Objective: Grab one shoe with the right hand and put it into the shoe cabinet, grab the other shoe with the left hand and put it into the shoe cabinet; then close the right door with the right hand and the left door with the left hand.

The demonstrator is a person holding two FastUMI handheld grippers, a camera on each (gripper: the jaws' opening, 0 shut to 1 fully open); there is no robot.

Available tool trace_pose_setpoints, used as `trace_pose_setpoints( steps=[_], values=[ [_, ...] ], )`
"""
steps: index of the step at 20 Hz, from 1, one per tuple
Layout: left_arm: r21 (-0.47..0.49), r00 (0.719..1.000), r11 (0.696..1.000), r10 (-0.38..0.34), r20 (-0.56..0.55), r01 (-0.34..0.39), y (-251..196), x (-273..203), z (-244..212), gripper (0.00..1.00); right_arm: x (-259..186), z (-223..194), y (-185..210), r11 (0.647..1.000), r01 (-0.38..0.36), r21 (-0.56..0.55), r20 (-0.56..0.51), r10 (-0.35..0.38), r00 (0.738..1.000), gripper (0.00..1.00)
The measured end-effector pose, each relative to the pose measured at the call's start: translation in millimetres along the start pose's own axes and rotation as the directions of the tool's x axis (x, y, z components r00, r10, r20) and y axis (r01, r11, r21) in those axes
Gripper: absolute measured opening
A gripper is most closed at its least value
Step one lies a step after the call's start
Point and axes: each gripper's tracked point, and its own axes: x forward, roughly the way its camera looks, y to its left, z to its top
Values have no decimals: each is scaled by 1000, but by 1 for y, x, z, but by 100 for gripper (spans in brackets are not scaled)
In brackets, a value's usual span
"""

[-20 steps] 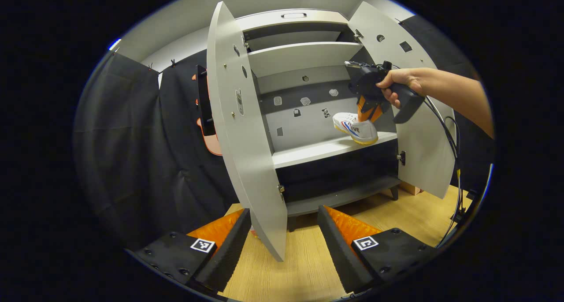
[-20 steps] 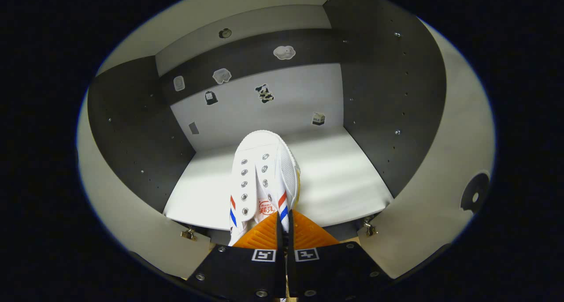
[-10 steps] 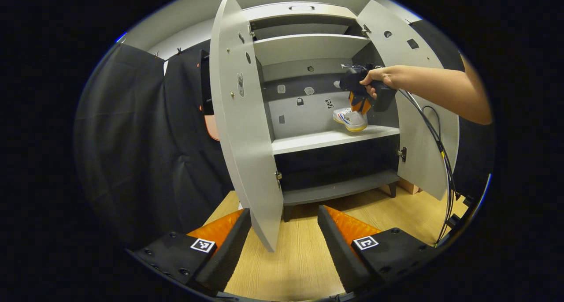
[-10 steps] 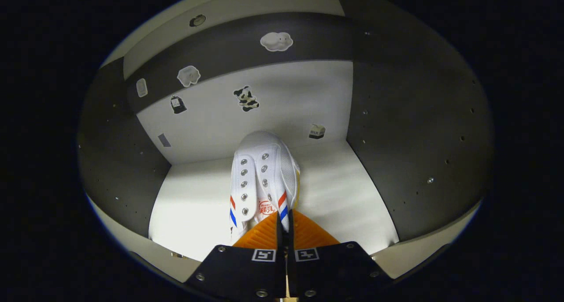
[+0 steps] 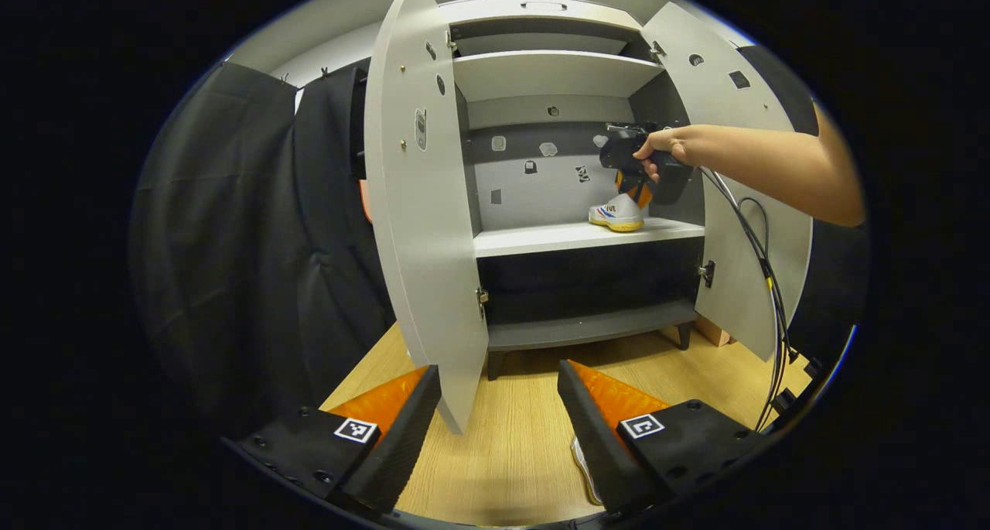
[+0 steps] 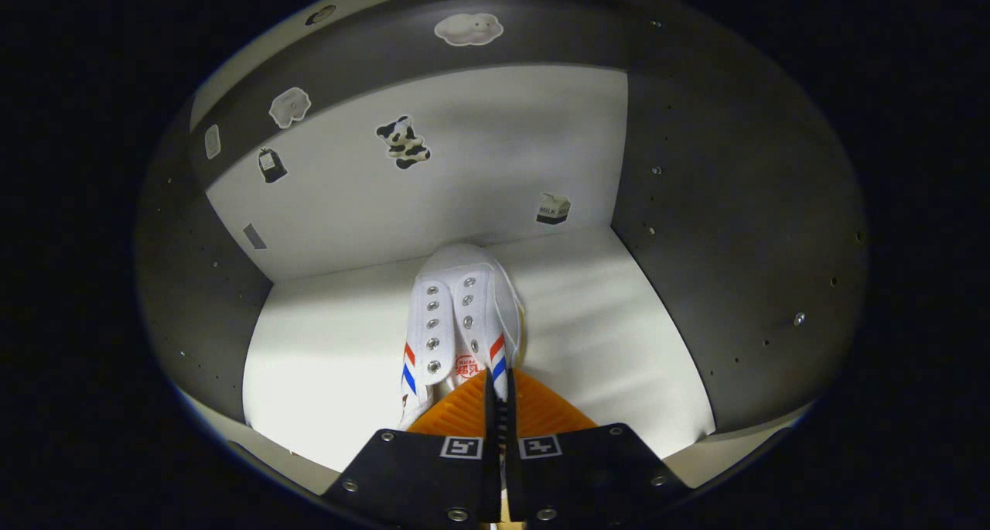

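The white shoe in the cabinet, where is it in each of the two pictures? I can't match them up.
Left gripper view: the white shoe is small, right of centre, on the middle shelf, under the right gripper.
Right gripper view: the same shoe is large, low in the centre, toe pointing to the back panel, held by the jaws.
Shared landmark: the cow sticker on the back panel.

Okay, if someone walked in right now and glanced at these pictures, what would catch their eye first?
Probably the white shoe with red and blue stripes, pinched at its heel end by the right gripper over the pale middle shelf of the shoe cabinet. Next, both cabinet doors standing wide open, and the cartoon stickers on the back wall. A second shoe lies on the wooden floor by the left gripper.
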Motion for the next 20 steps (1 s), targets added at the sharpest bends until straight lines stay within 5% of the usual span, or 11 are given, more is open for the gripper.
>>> trace_pose_setpoints(
  steps=[2,5,7,8,13,17,20],
  values=[
    [-16,1000,1000,-4,-3,3,-1,3,-2,98,-3,1,5,999,-31,28,9,31,999,7],
    [-100,998,995,-30,-55,24,-9,12,-16,99,-12,2,4,999,-31,-9,60,31,998,35],
    [-143,995,989,-53,-84,41,-16,14,-25,99,-26,2,7,998,-41,-52,110,46,993,34],
    [-156,993,987,-63,-98,47,-19,15,-29,98,-33,1,13,996,-59,-70,131,68,989,44],
    [-180,979,980,-112,-168,81,-35,28,-56,98,-90,-7,13,986,-83,-147,247,118,962,58],
    [-187,938,975,-176,-299,123,-56,33,-97,96,-140,-46,18,961,-178,-213,284,235,929,58],
    [-199,882,964,-243,-404,174,-79,24,-135,96,-173,-77,15,934,-224,-278,284,303,910,72]
  ],
)
